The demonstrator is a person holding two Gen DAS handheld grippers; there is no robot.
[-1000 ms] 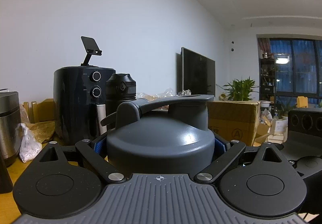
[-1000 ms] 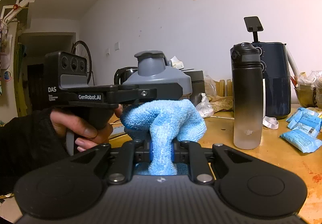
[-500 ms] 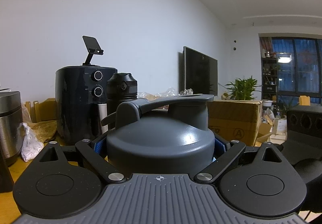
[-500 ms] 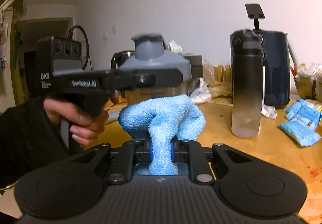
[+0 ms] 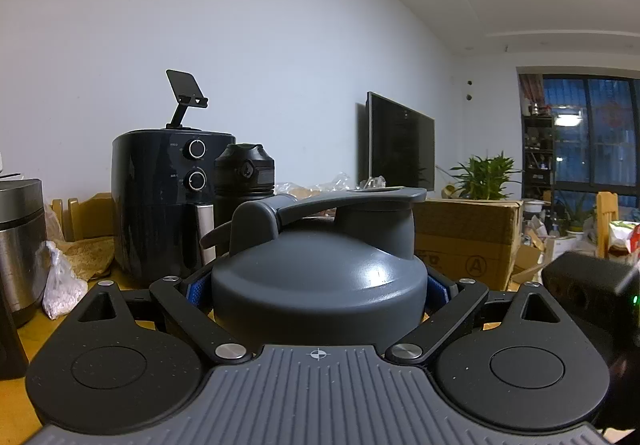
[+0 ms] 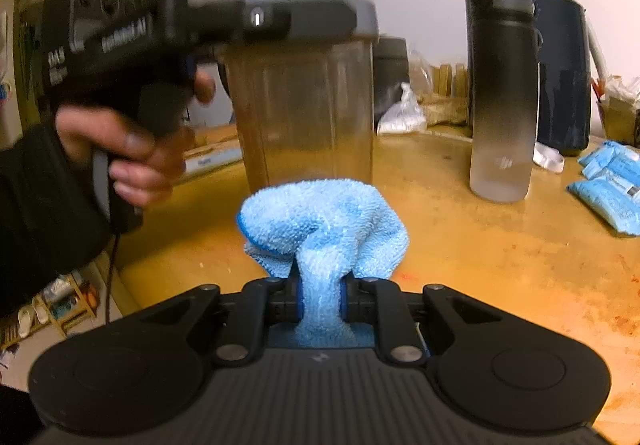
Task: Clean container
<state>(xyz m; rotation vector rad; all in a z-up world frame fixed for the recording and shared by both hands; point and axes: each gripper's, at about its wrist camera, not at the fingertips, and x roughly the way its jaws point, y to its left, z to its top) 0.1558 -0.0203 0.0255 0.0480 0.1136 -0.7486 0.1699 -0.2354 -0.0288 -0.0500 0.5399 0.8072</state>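
Observation:
The container is a clear, brownish-tinted shaker cup (image 6: 304,113) with a grey domed lid (image 5: 316,285), standing on the wooden table (image 6: 480,245). My left gripper (image 5: 317,288) is shut on the lid, its blue pads (image 5: 196,287) pressing both sides. In the right wrist view a person's hand (image 6: 132,157) holds this left gripper (image 6: 256,19) from the left. My right gripper (image 6: 322,301) is shut on a bunched light-blue cloth (image 6: 320,217). The cloth sits just in front of the cup's lower wall; I cannot tell whether it touches.
A black-to-frosted water bottle (image 6: 500,85) and a dark air fryer (image 6: 564,73) stand to the right. Blue packets (image 6: 612,185) lie at the far right. A white bag (image 6: 400,113) lies behind the cup. A steel pot (image 5: 20,245) and a cardboard box (image 5: 468,237) flank the lid.
My right gripper has tipped downward and sunk with the cloth, from lid height to the cup's lower wall. The left gripper has kept still on the lid.

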